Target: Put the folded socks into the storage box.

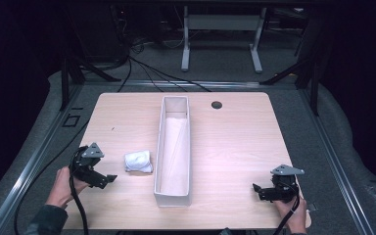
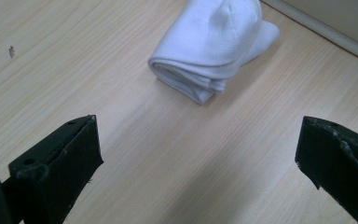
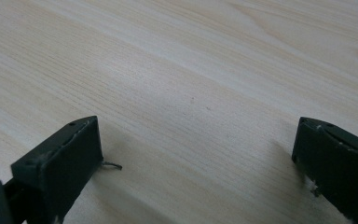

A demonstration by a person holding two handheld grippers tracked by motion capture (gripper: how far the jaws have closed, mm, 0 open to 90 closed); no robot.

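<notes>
The desk (image 1: pixel 225 147) carries a long, narrow white bin (image 1: pixel 174 152) at its centre, long axis running from the near edge toward the far edge. The bin looks empty apart from its fabric lining.

A folded white sock (image 1: pixel 138 161) lies on the desk just beside the bin's left wall, toward the near-left corner. It is apart from the wall, not touching it. In the left gripper view, the sock (image 2: pixel 214 46) shows as a compact bundle with its folded layers facing the tongs and its long axis running diagonally away toward the bin wall at the upper right.

The left tongs (image 1: pixel 108 178) rest low near the near-left corner, jaws spread wide and empty. The sock lies ahead of them and slightly toward the bin, near but clear of the jaw tips.

The right tongs (image 1: pixel 257 188) sit near the near-right corner, jaws also spread wide and empty over bare wood. The bin stands between them and the sock.

Judgement: the left tongs are the nearer pair and the sock is their target. The approach calls for a short forward advance, with the jaws straddling the bundle across its short axis before closing.
</notes>
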